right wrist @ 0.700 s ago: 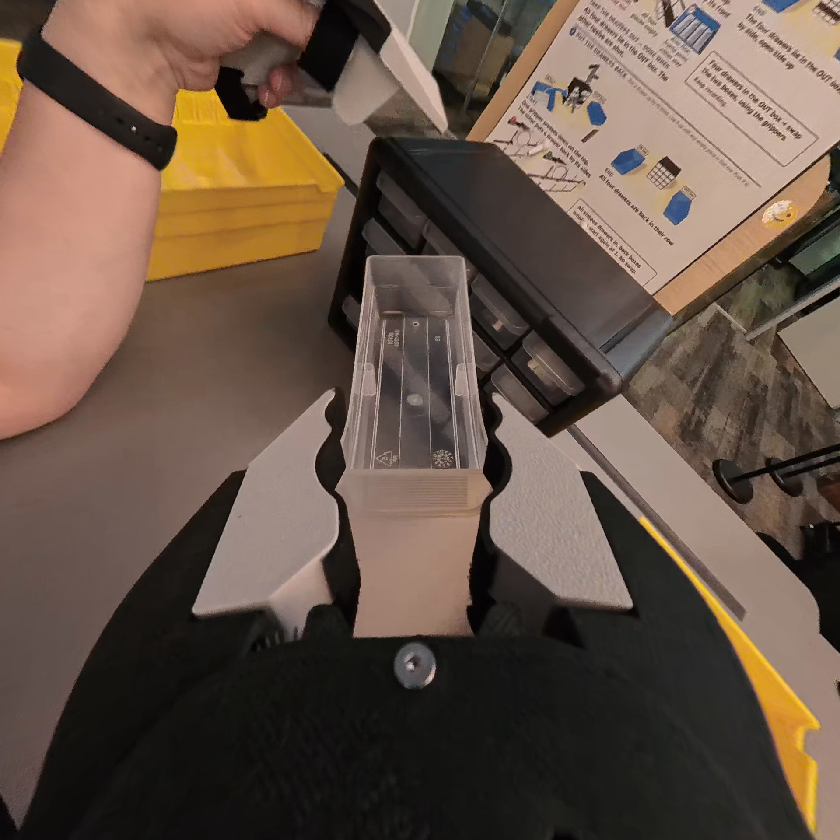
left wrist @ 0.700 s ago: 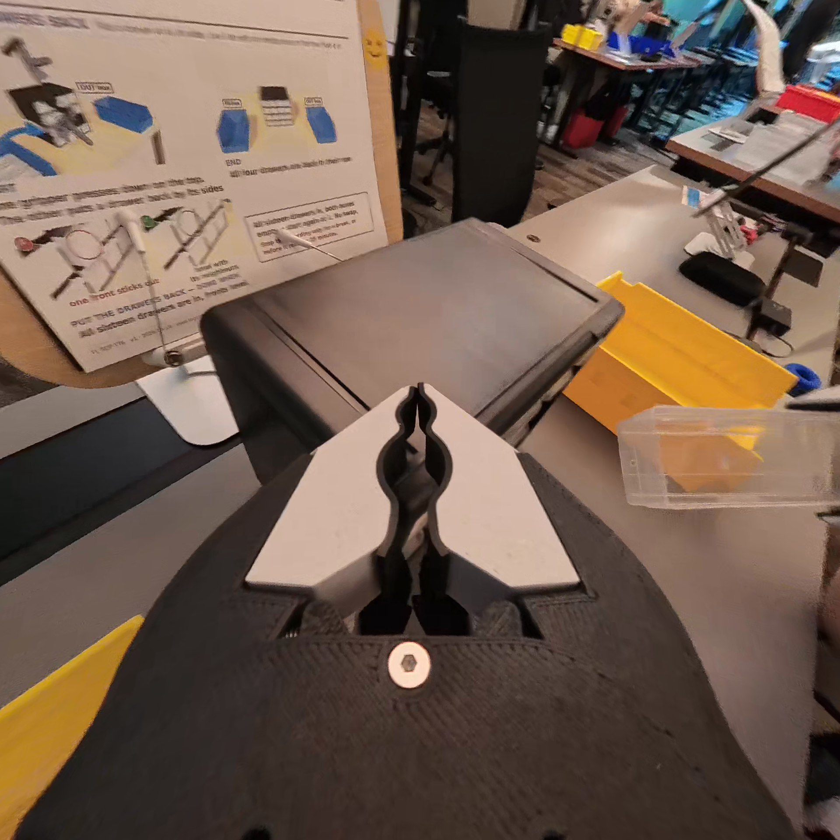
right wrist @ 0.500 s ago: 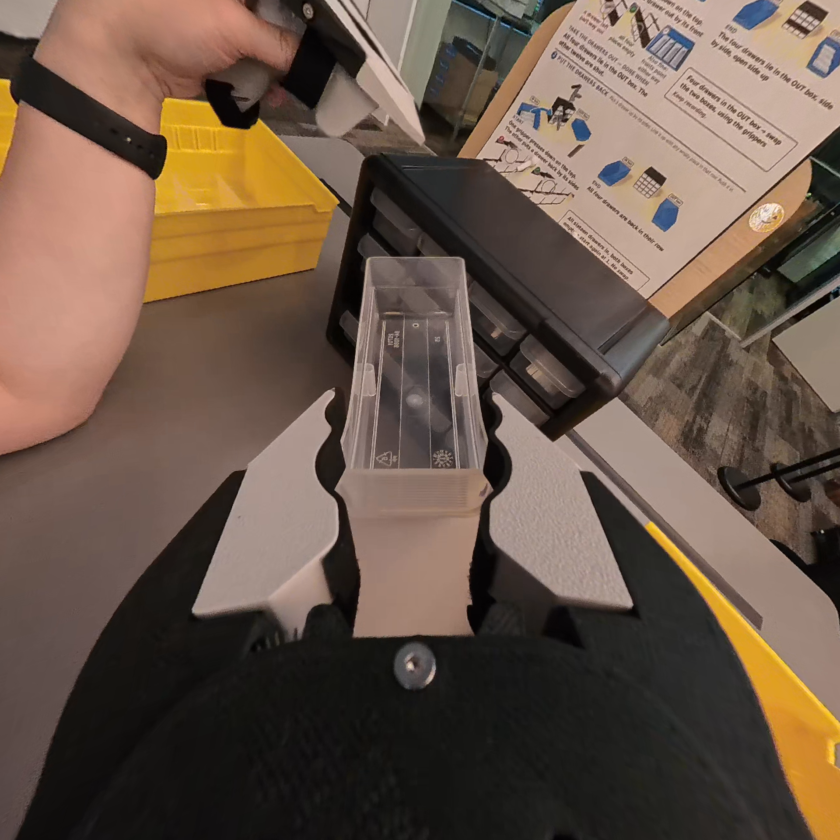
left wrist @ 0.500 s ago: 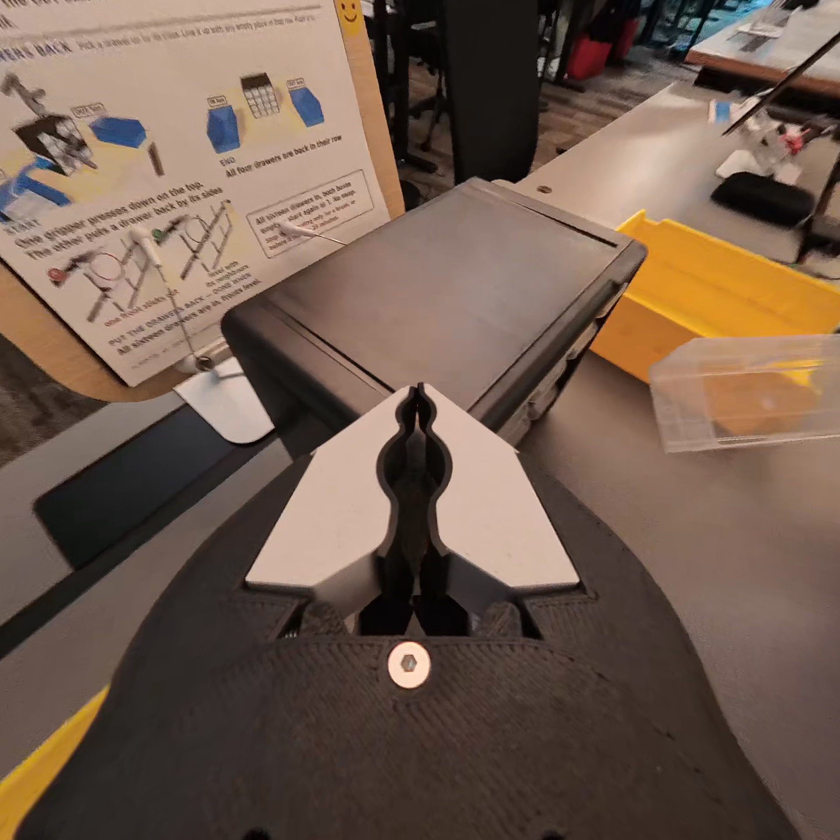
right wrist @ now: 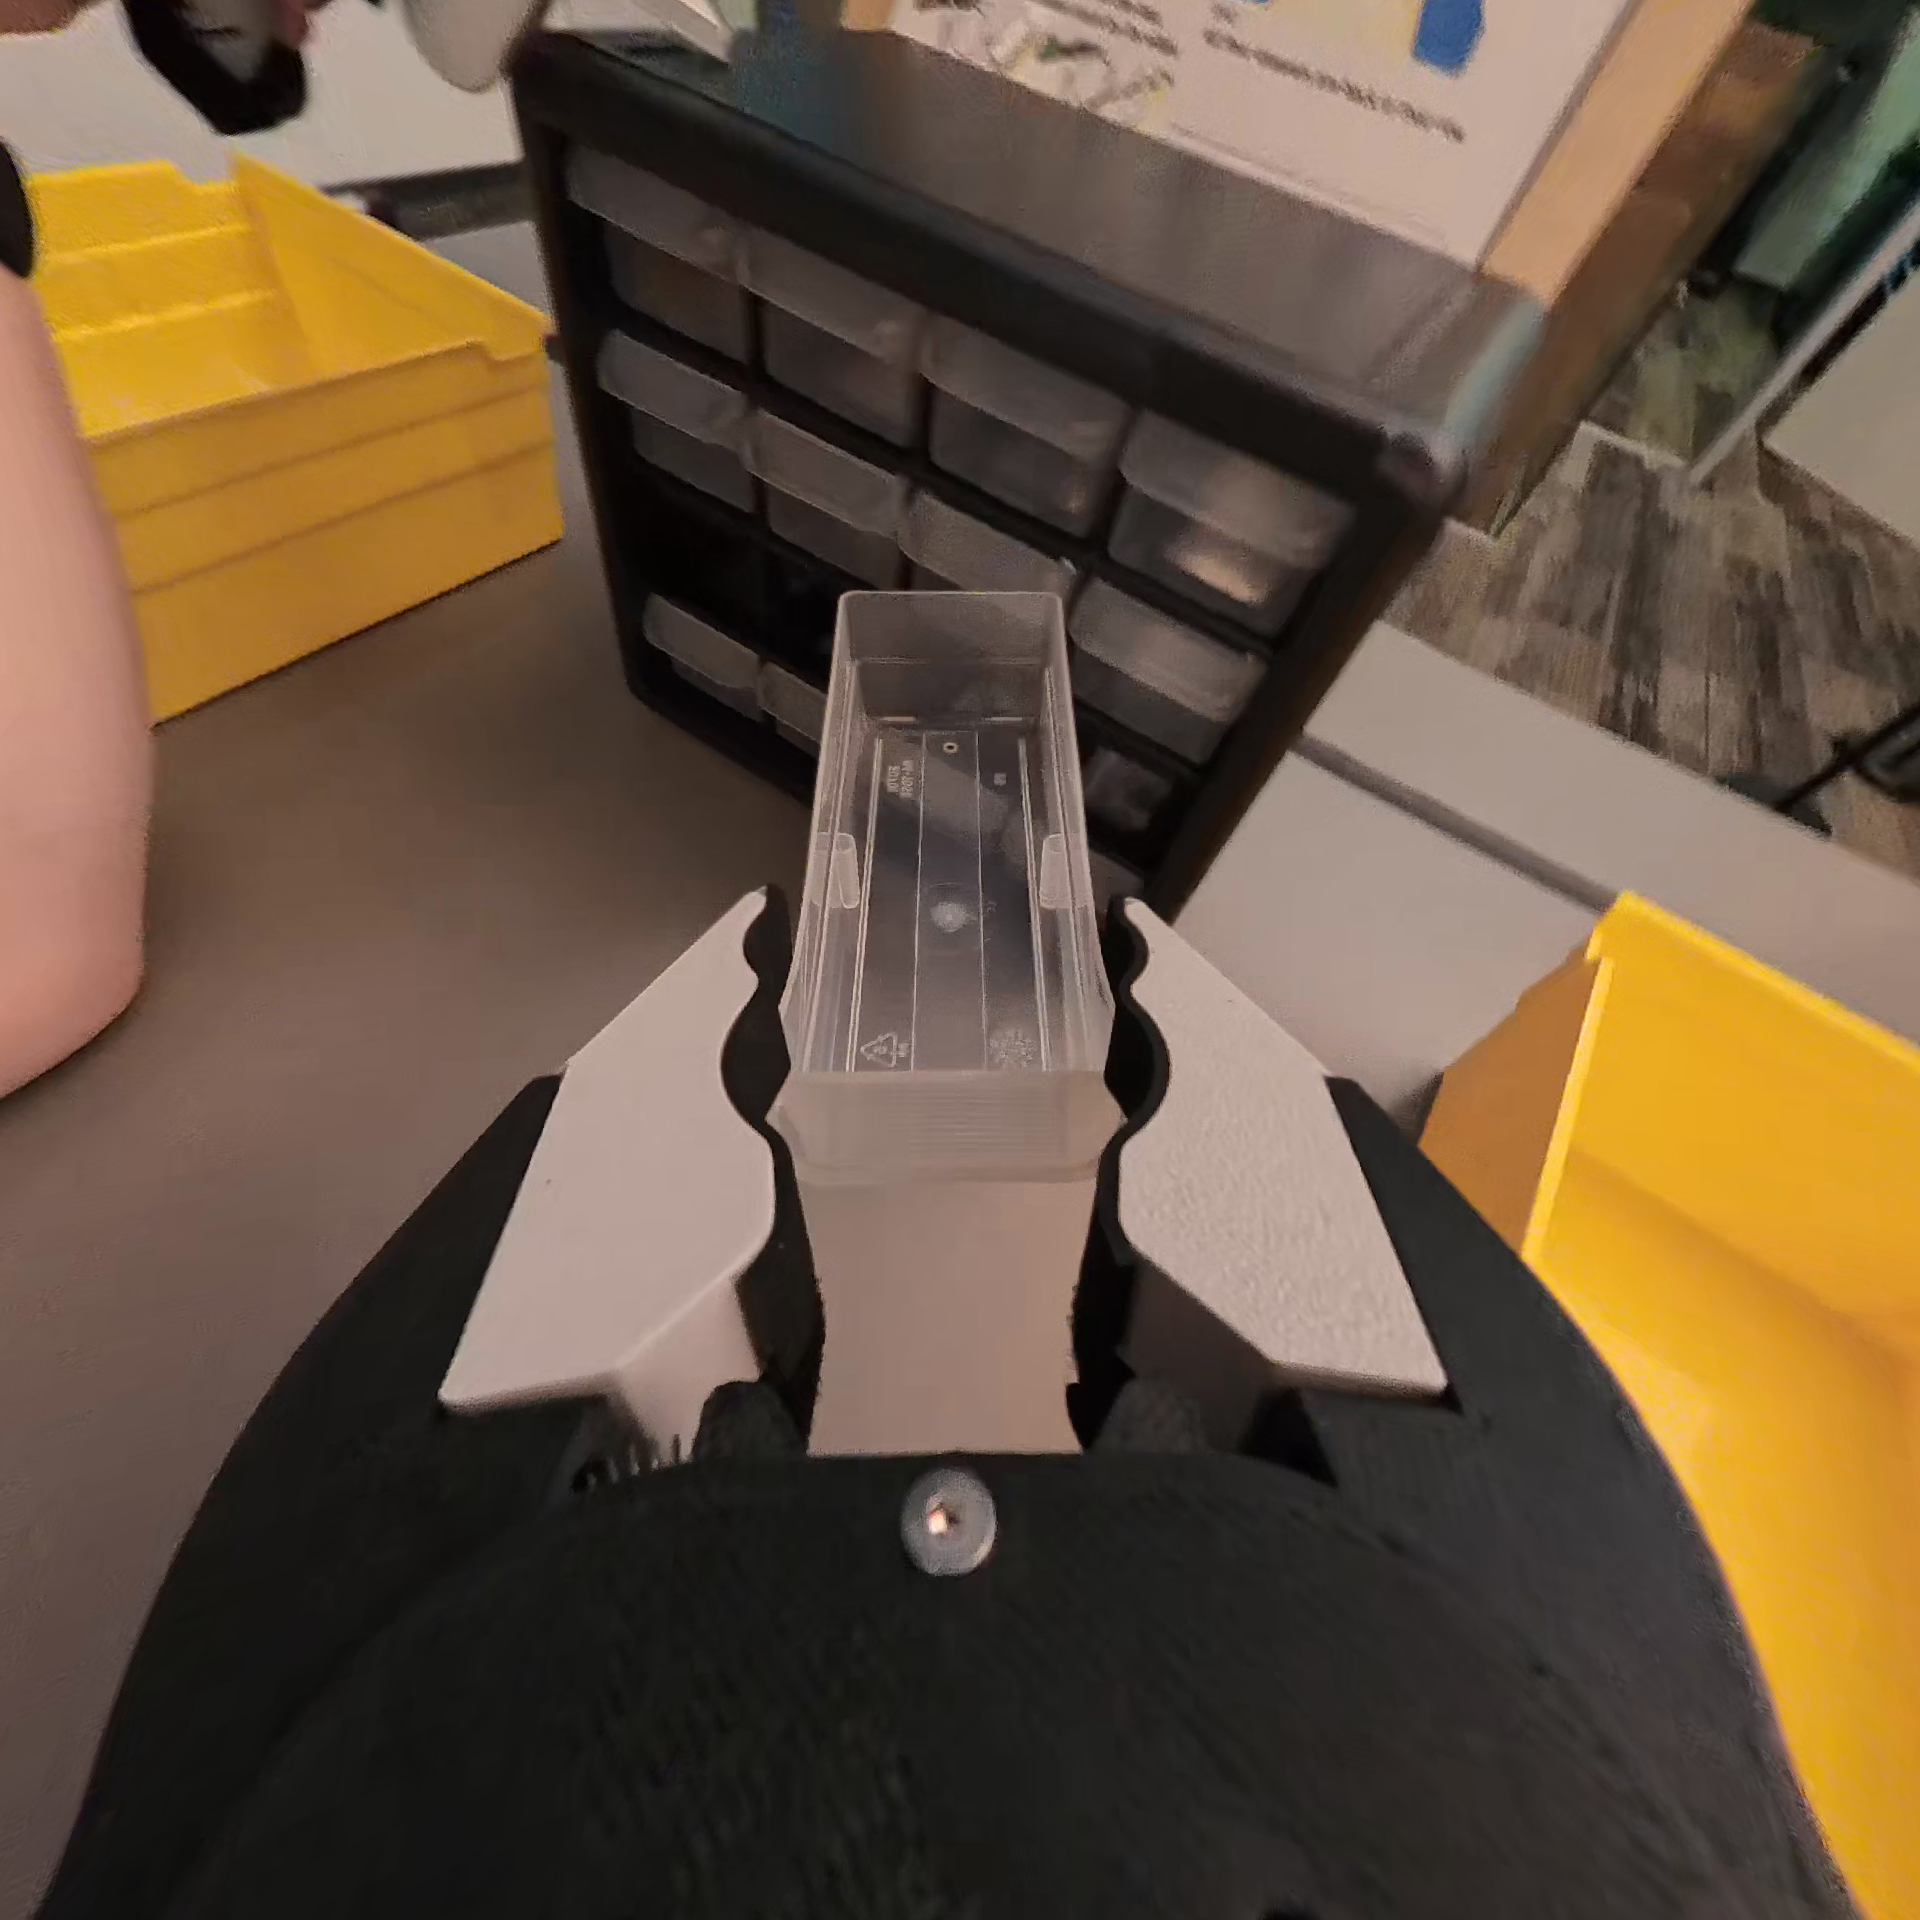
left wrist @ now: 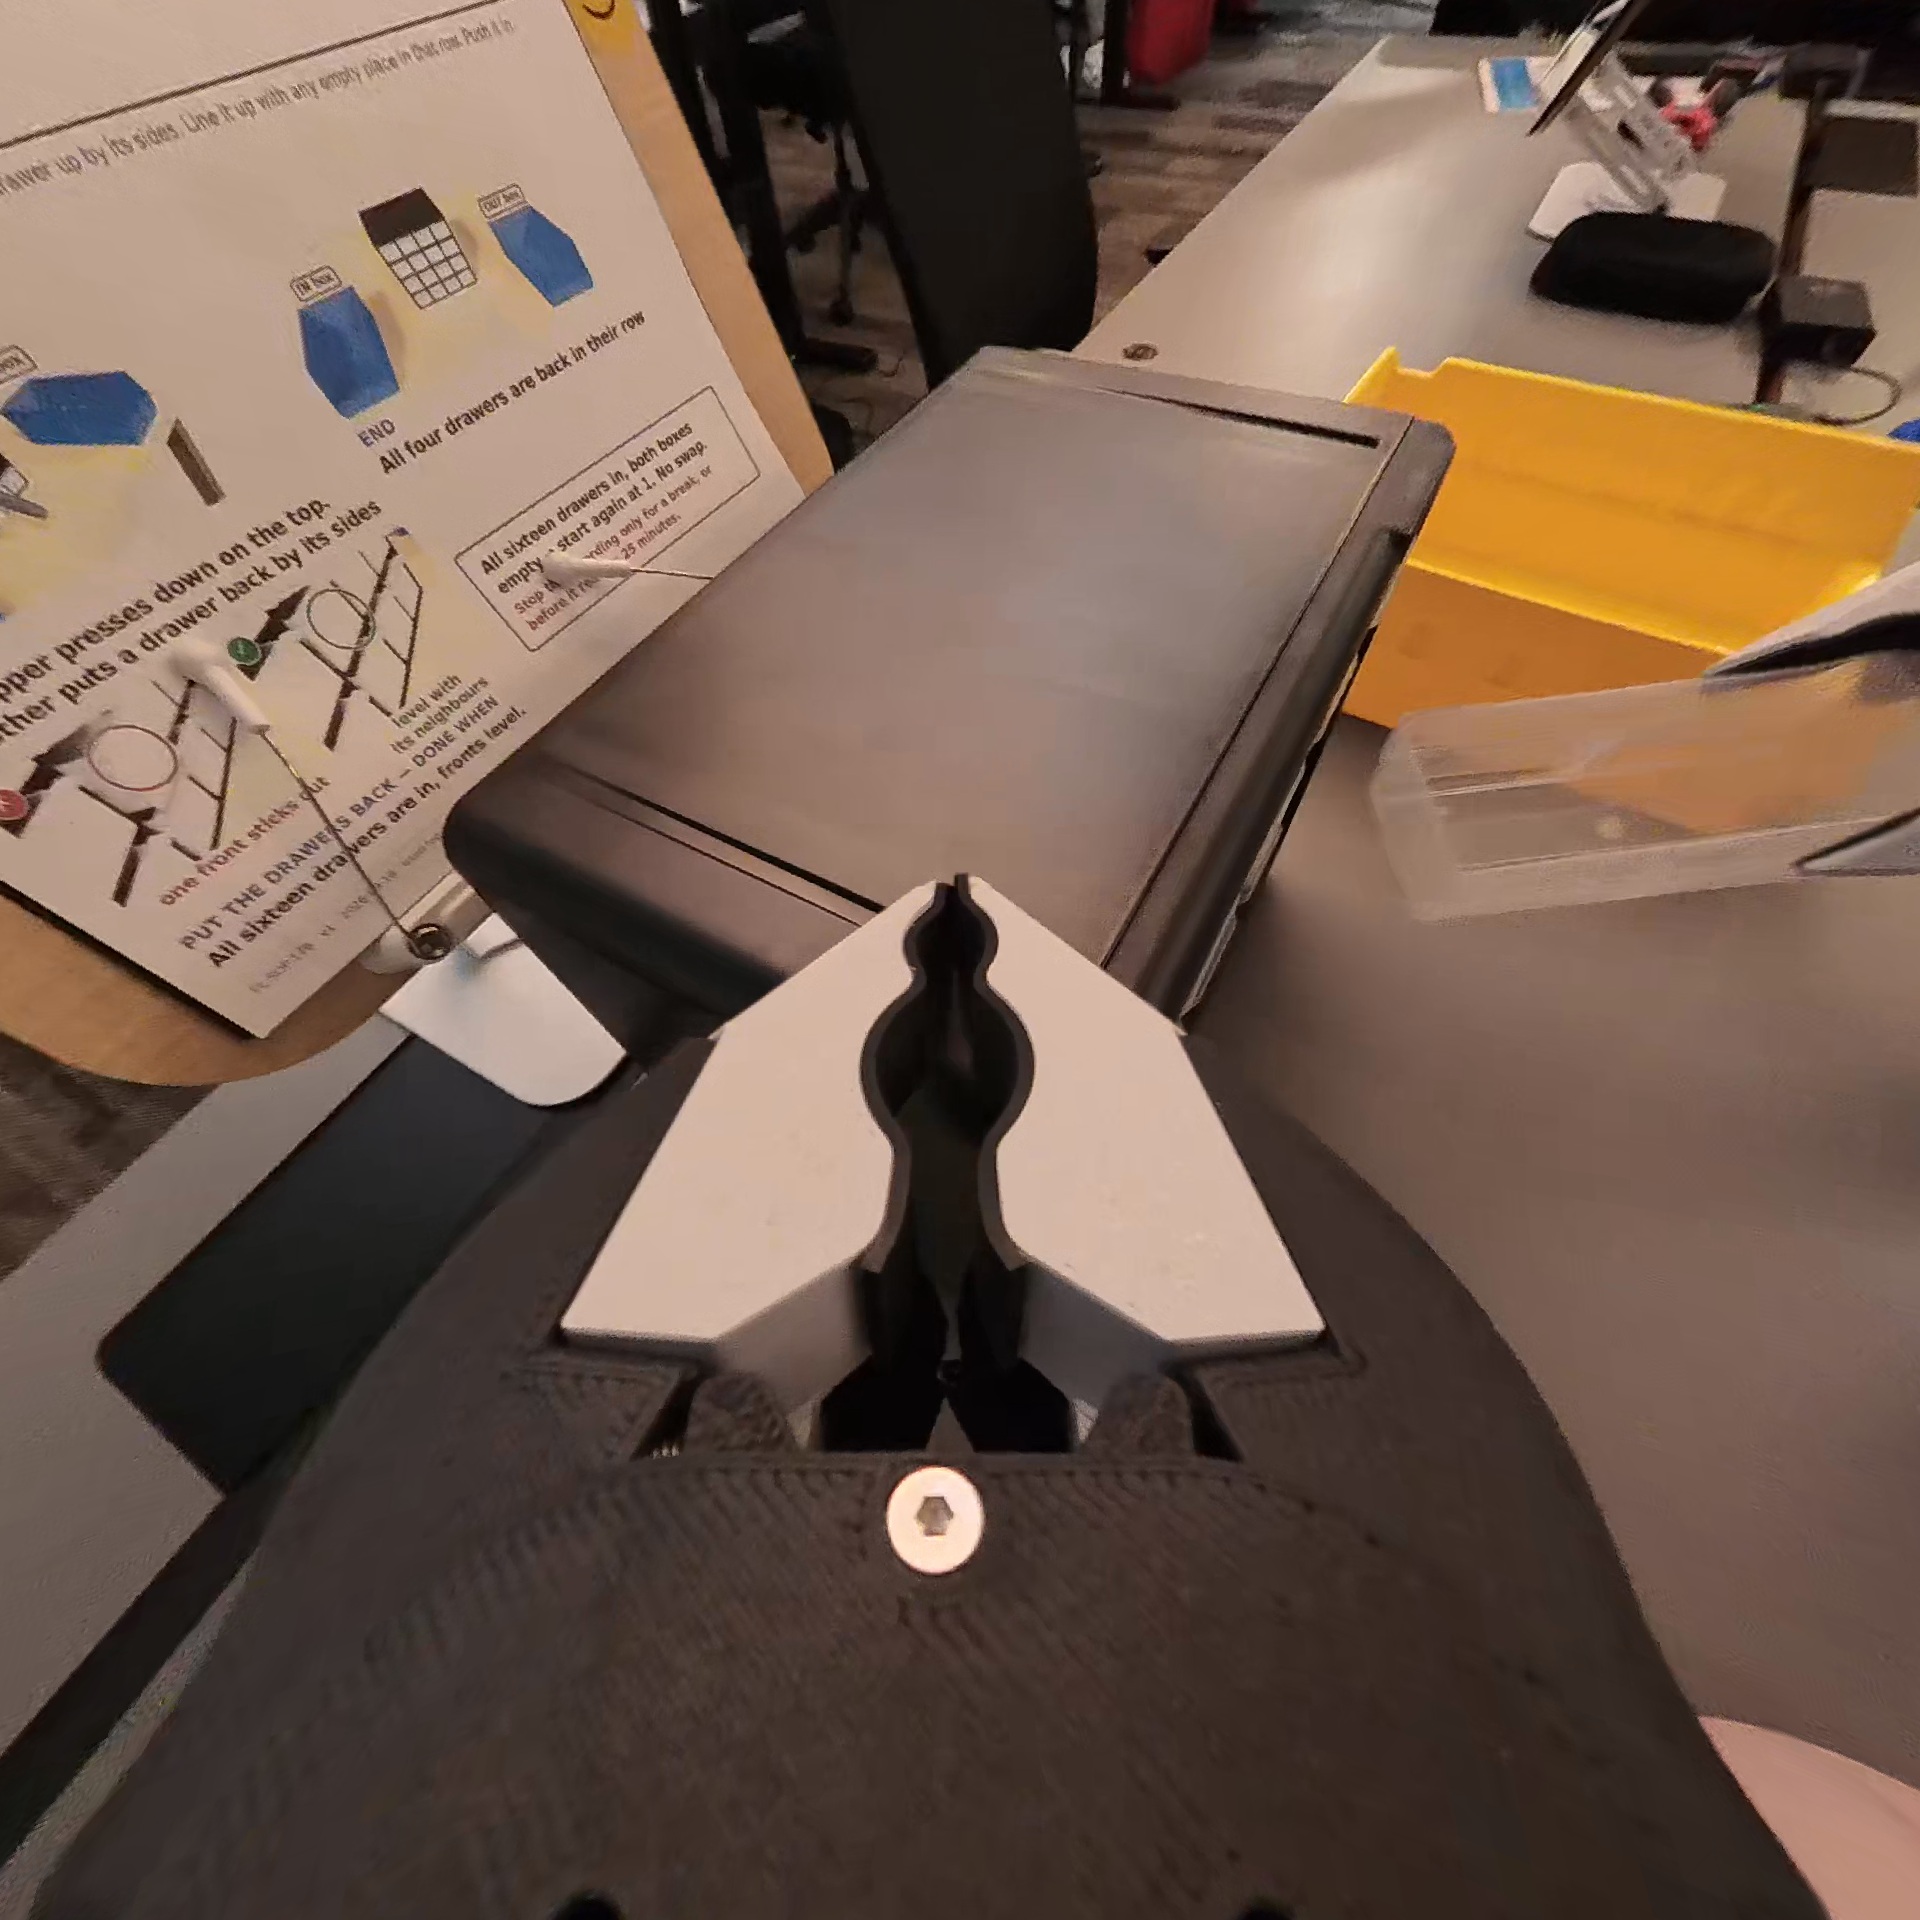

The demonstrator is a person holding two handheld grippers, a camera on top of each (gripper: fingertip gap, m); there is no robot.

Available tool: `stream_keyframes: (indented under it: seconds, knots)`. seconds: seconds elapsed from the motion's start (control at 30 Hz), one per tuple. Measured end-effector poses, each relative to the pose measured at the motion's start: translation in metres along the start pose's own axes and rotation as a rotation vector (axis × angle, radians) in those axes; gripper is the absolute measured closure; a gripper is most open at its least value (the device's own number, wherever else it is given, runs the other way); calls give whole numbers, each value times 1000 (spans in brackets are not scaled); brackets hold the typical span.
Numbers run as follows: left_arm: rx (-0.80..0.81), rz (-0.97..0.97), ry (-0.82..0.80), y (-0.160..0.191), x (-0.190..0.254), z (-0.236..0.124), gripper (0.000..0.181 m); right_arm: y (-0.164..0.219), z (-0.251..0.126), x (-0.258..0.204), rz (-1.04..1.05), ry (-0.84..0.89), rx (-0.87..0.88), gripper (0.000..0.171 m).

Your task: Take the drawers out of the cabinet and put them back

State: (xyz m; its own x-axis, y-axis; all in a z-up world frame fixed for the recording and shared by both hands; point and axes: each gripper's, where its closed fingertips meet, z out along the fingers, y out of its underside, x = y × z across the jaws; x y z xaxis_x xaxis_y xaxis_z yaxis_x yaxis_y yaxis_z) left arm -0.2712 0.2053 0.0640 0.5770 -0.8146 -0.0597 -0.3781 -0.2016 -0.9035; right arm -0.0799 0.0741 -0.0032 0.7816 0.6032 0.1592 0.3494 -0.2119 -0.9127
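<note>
The right tongs (right wrist: 940,1023) have swung down and squared up to the front of the black plastic cabinet with its grid of small clear drawers (right wrist: 935,436); a moment ago they looked at it from above and off to one side. They're clamped on the near end of the long clear plastic drawer (right wrist: 940,883), its far end now aimed at the dark slots low in the cabinet's left half, close but not yet in. That reads as the put-back leg: line up, then slide home.

The left tongs (left wrist: 954,914) have edged in over the cabinet's flat top (left wrist: 987,644), jaws clenched on nothing, apparently set to press down and steady it.

Around the cabinet: one yellow plastic bin (right wrist: 281,457) left of it, another yellow bin (right wrist: 1714,1299) to its right, nearer the tongs, and a white instruction poster on a wooden board (left wrist: 312,468) behind. The grey tabletop (right wrist: 416,883) before the cabinet's front lies open; neighbouring drawer fronts flanking the slot could snag the corners
</note>
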Motion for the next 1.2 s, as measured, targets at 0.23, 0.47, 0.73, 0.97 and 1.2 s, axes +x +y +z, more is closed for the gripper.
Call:
stream_keyframes:
  seconds: [0.23,0.47,0.73,0.97,1.2]
  knots:
    - [24,0,43,0,0,1,181,31,6,25,274,86,39,112]
    - [62,-19,84,0,1,0,181,40,14,24,370,153,67,112]
    - [67,2,84,0,1,0,181,43,26,17,370,203,45,112]
    - [67,6,81,0,1,0,181,46,33,20,364,250,21,112]
    - [72,9,84,0,1,0,181,45,34,21,366,278,28,112]
